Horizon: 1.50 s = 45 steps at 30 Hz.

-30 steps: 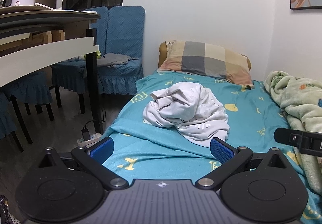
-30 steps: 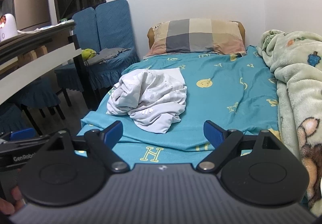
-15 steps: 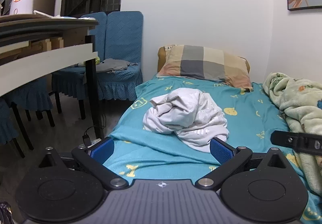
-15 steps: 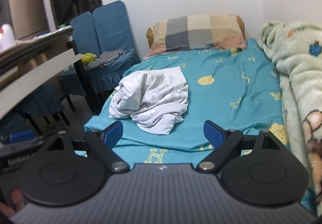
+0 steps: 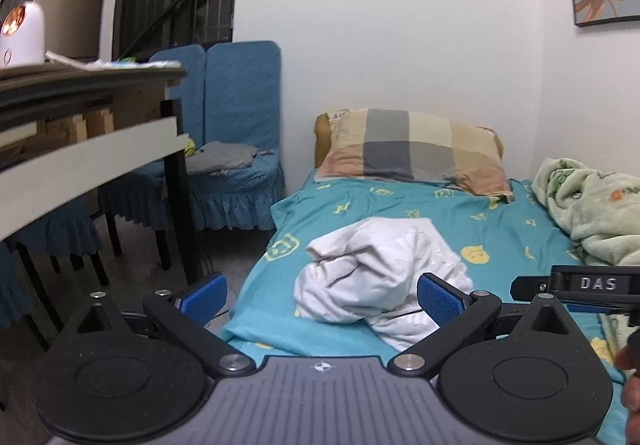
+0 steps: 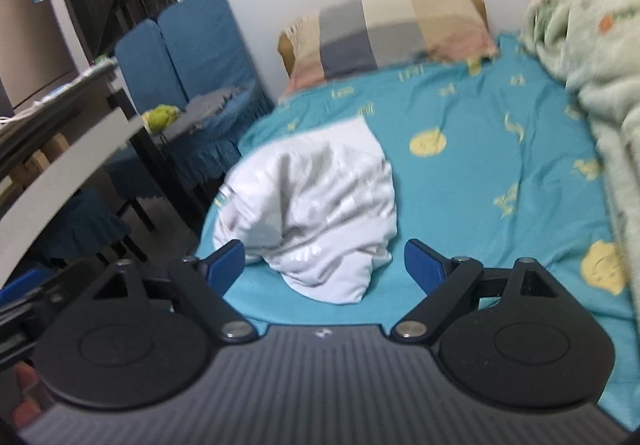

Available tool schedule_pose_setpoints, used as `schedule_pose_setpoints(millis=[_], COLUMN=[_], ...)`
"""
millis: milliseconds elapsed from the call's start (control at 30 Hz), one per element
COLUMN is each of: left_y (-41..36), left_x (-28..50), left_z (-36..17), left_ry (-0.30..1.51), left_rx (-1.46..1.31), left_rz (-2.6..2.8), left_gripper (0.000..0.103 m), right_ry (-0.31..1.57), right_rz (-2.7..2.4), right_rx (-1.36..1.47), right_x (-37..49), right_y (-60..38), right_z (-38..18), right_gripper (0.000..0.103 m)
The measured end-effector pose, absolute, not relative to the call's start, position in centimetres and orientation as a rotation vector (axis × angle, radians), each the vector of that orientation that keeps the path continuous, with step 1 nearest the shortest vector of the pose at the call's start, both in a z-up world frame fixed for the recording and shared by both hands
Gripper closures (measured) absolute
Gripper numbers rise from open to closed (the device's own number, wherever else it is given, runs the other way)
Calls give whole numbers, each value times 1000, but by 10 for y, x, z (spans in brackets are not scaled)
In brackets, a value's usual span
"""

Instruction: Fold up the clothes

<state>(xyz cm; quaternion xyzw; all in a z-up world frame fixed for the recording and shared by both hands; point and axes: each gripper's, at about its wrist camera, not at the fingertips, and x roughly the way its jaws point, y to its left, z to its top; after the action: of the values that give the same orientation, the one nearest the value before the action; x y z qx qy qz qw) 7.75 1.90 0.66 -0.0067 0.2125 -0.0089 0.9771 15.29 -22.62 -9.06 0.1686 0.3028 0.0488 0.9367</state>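
Observation:
A crumpled white garment [image 5: 380, 273] [image 6: 316, 205] lies in a heap on the teal bedsheet [image 5: 480, 221] [image 6: 480, 181], near the bed's left edge. My left gripper [image 5: 320, 295] is open, held short of the heap with nothing between its blue pads. In the right wrist view, my right gripper [image 6: 324, 265] is also open and empty, its fingers framing the near end of the garment without touching it. Part of the right gripper's body shows at the right edge of the left wrist view.
A plaid pillow [image 5: 412, 153] lies at the head of the bed by the white wall. A pale green blanket [image 5: 592, 209] [image 6: 592, 57] is bunched along the bed's right side. A table [image 5: 80, 149] and blue-covered chairs [image 5: 236, 133] stand left of the bed.
Both grippers have moved forward toward the bed, so the white garment looks larger and closer. The right wrist view has blurred from motion. Both grippers have stayed open.

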Motion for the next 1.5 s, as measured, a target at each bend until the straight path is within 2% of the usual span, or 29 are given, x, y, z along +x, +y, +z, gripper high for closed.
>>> schedule_pose_setpoints(millis=[33,133,400,500,600,633,667,733,767,967,1200,1367,1500], left_y=[24,42,68,74,79,79,80,80,80,71,34,-7,-36], left_x=[80,87,104,115,125,127,129,133,134,123,95,81,89], left_z=[1,-8,-32,-44,-56,-61,-64,-69,-70,-65,-57,-68,-86], left_ry=[452,518,552,572,595,602,606,615,616,565,512,495,518], left_rx=[-36,-113,-177,-201,-218,-214,-211,-213,-221,-194,-82,74,130], left_rz=[-16,-8,-21,-39,-55,-58,-57,-56,-60,-145,-316,-383,-409], left_gripper=[1,1,3,4,5,6,6,6,7,7,8,11,18], right_ry=[640,703,831,792,793,764,750,740,707,454,255,290,344], right_rz=[97,87,83,161,167,157,146,137,148,229,368,410,398], right_rx=[361,412,498,434,324,286,244,239,279,439,544,570,614], right_x=[161,185,228,237,252,253,254,253,248,202,150,143,148], right_y=[-230,-240,-242,-223,-202,-197,-192,-191,-195,-213,-248,-271,-295], right_z=[-100,-128,-192,-194,-203,-205,-205,-198,-188,-92,12,40,21], right_gripper=[15,27,29,29,33,43,64,84,86,89,89,89,89])
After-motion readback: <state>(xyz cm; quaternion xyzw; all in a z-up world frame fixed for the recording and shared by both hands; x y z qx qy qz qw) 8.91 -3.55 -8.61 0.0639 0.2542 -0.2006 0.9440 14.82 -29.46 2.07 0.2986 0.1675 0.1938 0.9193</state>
